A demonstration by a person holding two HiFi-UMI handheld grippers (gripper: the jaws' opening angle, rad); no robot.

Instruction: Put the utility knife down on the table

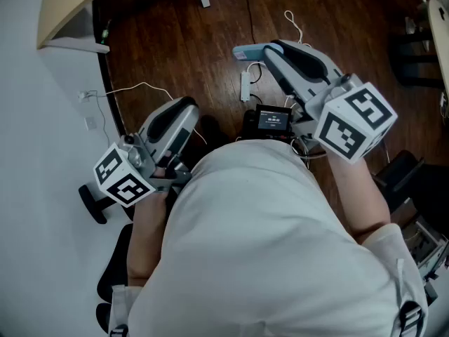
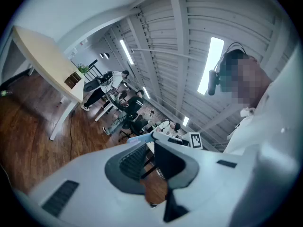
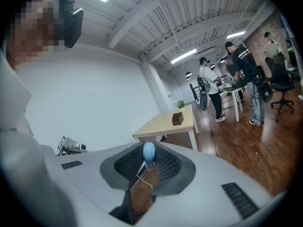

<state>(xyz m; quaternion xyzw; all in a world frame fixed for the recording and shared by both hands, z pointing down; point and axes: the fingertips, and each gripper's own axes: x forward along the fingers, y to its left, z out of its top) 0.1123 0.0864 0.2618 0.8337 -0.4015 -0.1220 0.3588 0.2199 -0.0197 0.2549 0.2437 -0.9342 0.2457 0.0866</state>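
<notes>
The utility knife [image 1: 247, 50] is light blue and juts out past the tips of my right gripper [image 1: 270, 50], held in the air above the dark wood floor. The right gripper view shows the knife's rounded blue end [image 3: 148, 154] clamped between the ribbed pads of the right gripper [image 3: 148, 162]. My left gripper [image 1: 184, 106] hangs lower, at the person's left side, well apart from the knife. In its own view the left gripper [image 2: 150, 150] has a narrow gap with nothing in it, and the knife [image 2: 138, 137] shows beyond the tips.
A beige table [image 1: 66, 2] stands at the far left, also visible from the right gripper [image 3: 168, 123]. White cables and a power strip [image 1: 245, 86] lie on the floor. A black device with a lit screen [image 1: 272, 120] sits in front of the person. People [image 3: 208, 91] stand at desks in the background.
</notes>
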